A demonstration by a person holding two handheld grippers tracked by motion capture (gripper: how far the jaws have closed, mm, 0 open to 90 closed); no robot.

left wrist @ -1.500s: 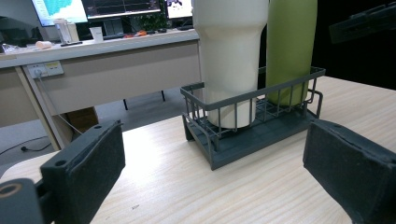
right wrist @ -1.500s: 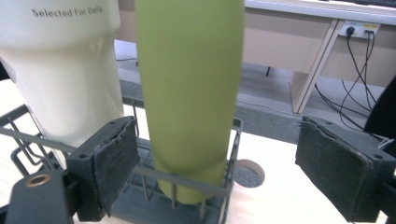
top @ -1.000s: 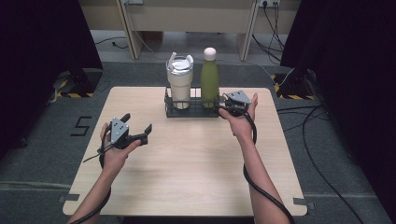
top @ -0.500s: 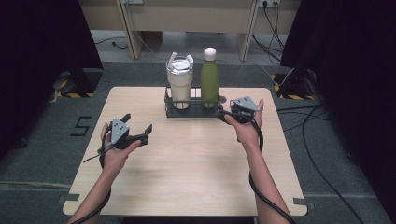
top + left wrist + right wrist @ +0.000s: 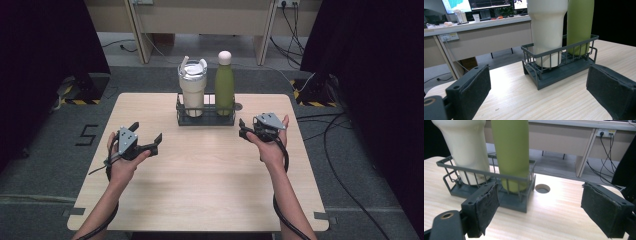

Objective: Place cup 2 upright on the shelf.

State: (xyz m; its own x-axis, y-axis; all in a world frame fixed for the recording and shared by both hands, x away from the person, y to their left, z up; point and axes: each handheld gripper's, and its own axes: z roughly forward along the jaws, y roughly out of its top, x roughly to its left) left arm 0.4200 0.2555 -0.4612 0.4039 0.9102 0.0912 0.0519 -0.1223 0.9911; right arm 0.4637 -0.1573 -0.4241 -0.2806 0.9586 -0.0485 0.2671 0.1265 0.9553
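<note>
Green bottle point(image 5: 224, 85) upright in rack point(image 5: 205, 119) at desk point(image 5: 200, 175) far edge, beside tumbler point(image 5: 192, 87). Right hand-held gripper point(image 5: 248, 131) released, near rack. Left hand-held gripper point(image 5: 147, 139) released, well apart.

- A green bottle point(image 5: 224, 90) with a pale round cap is standing upright in the right half of a dark wire rack point(image 5: 205, 119), just beside the cup.
- A cream cup point(image 5: 192, 89) with a lid is standing upright in the rack's left half.
- The rack is sitting near the middle of the table's far edge.
</note>
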